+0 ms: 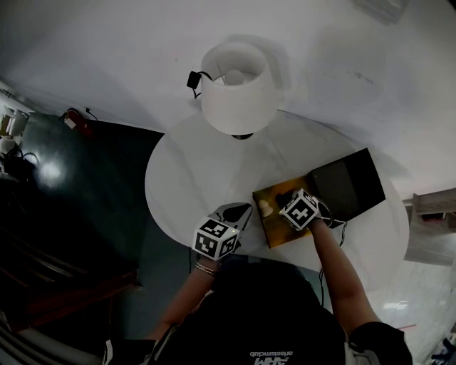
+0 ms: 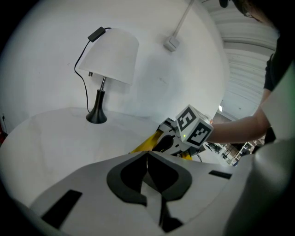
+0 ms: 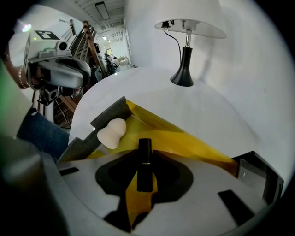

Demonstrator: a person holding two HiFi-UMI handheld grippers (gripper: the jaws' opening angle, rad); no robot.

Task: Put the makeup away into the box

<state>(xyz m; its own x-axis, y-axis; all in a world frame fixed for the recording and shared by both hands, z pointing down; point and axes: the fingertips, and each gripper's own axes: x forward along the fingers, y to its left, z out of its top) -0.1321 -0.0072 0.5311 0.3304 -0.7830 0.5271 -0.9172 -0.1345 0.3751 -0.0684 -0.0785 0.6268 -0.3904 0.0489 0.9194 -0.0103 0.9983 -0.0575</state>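
Round white table (image 1: 178,178) lies below the left gripper (image 1: 234,214) and runs on past its tips. At the far edge, straight ahead of those tips, stands a table lamp (image 1: 239,85): white shade, black stem and foot. A black cord with an inline switch (image 1: 194,78) hangs at the shade's left. Plain white wall (image 1: 342,64) behind the lamp. Up and right of the left gripper, a white conduit on the wall ends in a small junction box (image 2: 171,44). Left of the left gripper, dark floor (image 1: 92,185) with one bright glare spot (image 1: 51,171). Far off to the left of the right gripper (image 3: 144,156), a long room with ceiling strip lights (image 3: 102,9) and wooden racks (image 3: 87,39).
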